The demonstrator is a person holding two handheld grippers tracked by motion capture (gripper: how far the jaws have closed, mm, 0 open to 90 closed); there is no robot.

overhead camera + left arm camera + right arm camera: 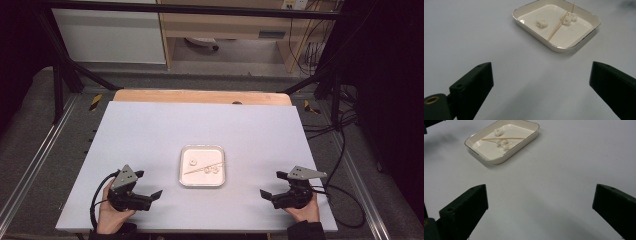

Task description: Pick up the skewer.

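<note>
Two wide-spread grippers (150, 185) (270, 184) flanking tray (202, 183)

The counter (150, 130) has a smooth, matt, pale surface, with a strip of bare wood (200, 96) along its far edge. The tray (584, 32) looks like glossy cream ceramic or enamel with a thin dark rim, and holds a slim wooden stick (560, 22) and small, rough white lumps (541, 23). Each claw, left (150, 184) and right (272, 184), looks like matt black plastic, topped by a dull grey plate (307, 172).
</note>
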